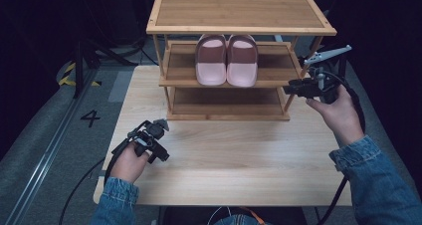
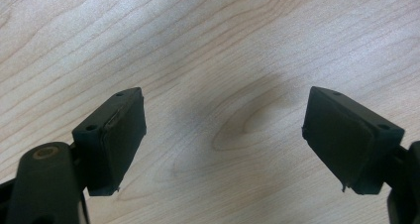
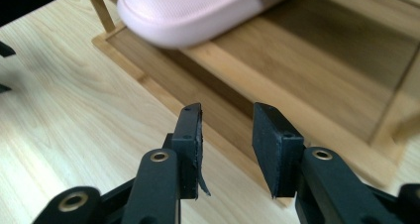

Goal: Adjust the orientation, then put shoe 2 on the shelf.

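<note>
slippers parked on middle shelf, both grippers empty

pair of pink slippers (image 1: 227, 59) sits side by side on the middle shelf of the three-tier bamboo shoe rack (image 1: 242, 10), toes toward the person, soles flat. likely stowed there because the tier is open at the front and easy to reach.

right gripper (image 1: 293, 89) is held at the rack's right front leg, level with the middle shelf. in the right gripper view the jaws stand a little apart with nothing between them, aimed over the bottom shelf, slipper toe just above.

left gripper (image 1: 160, 127) is low over the light wood table (image 1: 229, 155), well apart from the rack. jaws wide apart, empty, pointed down at bare wood; looks like an idle park.
</note>
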Demonstrator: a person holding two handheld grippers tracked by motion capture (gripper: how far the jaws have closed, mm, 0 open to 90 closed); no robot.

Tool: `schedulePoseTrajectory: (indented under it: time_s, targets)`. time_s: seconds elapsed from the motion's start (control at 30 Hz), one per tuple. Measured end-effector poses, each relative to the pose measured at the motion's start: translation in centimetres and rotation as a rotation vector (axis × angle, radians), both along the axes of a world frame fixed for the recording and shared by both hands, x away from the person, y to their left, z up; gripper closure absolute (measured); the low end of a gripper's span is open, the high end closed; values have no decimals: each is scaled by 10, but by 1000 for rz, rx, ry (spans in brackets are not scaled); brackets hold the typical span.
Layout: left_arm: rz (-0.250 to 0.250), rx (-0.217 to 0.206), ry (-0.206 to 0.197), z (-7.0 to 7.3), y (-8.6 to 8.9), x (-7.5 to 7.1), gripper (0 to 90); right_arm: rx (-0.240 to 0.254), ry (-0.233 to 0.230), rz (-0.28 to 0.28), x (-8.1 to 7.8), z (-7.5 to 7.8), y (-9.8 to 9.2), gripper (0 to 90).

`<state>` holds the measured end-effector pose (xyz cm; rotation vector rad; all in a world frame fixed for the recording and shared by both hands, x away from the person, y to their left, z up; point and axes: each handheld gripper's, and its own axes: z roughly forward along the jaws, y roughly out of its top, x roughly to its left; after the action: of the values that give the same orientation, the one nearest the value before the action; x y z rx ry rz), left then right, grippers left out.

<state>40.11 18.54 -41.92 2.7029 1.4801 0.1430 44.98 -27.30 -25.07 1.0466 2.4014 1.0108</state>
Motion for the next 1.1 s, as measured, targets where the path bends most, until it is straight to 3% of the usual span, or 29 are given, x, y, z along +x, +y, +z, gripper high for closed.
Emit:
schedulePoseTrajectory:
  time_s: [0.3,0.5,0.7,0.83,0.93,1.1]
  targets:
    - [14,-10,0,0,1,-1,171,-18,35,-25,-19,-19,-28,645]
    - [6,3,3,0,3,0,171,-37,73,-61,-25,-45,-46,633]
    - [12,6,-9,0,7,-1,171,-34,148,-86,-27,-78,-59,579]
    - [29,-4,-9,0,9,-1,171,-61,169,-84,-28,-96,-62,483]
    - [30,-5,-7,-1,10,0,171,-115,182,-85,-29,-117,-64,420]
    - [33,-2,-3,-3,12,0,171,-100,226,-110,-29,-142,-68,373]
